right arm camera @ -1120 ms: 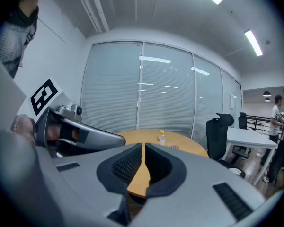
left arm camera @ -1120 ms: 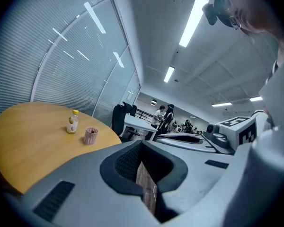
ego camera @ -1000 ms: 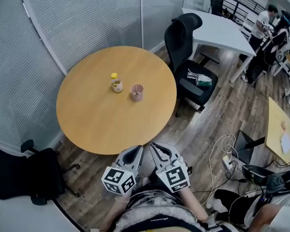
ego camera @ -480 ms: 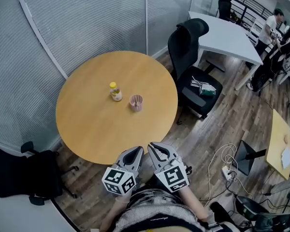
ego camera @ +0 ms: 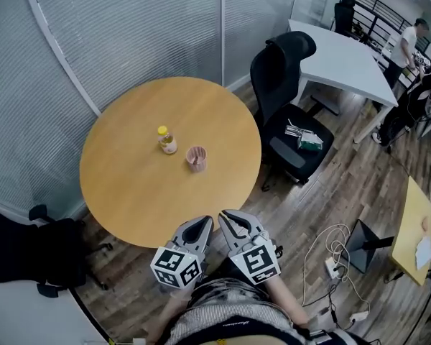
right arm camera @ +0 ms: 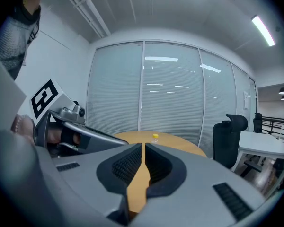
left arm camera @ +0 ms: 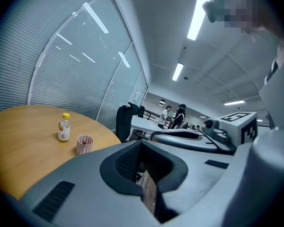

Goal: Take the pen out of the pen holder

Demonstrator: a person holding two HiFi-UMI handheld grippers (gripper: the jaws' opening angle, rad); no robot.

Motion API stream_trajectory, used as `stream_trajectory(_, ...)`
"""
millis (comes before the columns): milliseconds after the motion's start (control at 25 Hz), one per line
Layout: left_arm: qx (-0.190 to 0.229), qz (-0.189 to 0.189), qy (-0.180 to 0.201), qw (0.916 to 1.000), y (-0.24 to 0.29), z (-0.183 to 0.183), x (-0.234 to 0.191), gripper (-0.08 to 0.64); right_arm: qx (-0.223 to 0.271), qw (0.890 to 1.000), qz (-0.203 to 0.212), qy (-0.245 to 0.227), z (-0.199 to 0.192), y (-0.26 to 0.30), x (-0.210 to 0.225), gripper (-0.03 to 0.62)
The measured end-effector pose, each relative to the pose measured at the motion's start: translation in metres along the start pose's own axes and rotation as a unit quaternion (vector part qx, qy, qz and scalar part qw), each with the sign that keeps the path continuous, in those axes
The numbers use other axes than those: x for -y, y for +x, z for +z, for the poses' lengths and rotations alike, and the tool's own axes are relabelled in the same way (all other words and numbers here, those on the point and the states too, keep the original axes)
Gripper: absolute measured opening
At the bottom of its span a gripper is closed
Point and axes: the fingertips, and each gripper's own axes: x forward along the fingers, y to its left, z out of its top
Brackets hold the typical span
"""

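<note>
Both grippers are held low and close against the person's body, side by side, just off the near edge of the round, light-wood worktop (ego camera: pixel 129 182). The left gripper (ego camera: pixel 200 228) and the right gripper (ego camera: pixel 233 225) point forward toward the worktop. Their marker cubes sit at the rear, nearest the person's striped top (ego camera: pixel 223 304), and their tips angle slightly toward each other, so the two are nearly touching.

In the left gripper view the ribbed black pads are pressed together with only a thin slit below them, and nothing sits between them. In the right gripper view the jaws are likewise drawn together, leaving a narrow line of worktop showing through, and they hold nothing.

The small pink mesh pen holder (ego camera: pixel 196 158) stands upright near the middle of the worktop, well apart from both grippers. In the left gripper view a speck of red shows inside its rim. This is probably the pen (left arm camera: pixel 85 140), though it is too small to make out clearly. Just beside the holder, on the side away from the person and to the left, stands a small clear bottle with a yellow cap (ego camera: pixel 167 141), not touching it.

A black office chair (ego camera: pixel 284 99) stands on the wood-plank floor (ego camera: pixel 323 192) to the right of the worktop.
</note>
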Motion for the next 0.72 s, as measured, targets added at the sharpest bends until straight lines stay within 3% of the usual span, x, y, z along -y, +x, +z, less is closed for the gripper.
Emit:
stream_trajectory(200,0.003,0.019,-0.001,0.9998,0.016,-0.002,0.004,0.005,-0.001,1.000,0.017,-0.002,-0.008,0.001,0.019,0.036)
stream_trajectory(440,0.008,0.051,-0.029,0.9983,0.021,-0.009,-0.006,0.005,-0.008,0.999,0.044,-0.011,-0.011,0.009,0.027,0.037)
stream_trajectory(720,0.006,0.051,-0.032,0.9982,0.031,-0.001,-0.017,0.005,-0.011,0.999,0.041,-0.003,-0.010,0.017,0.035,0.037)
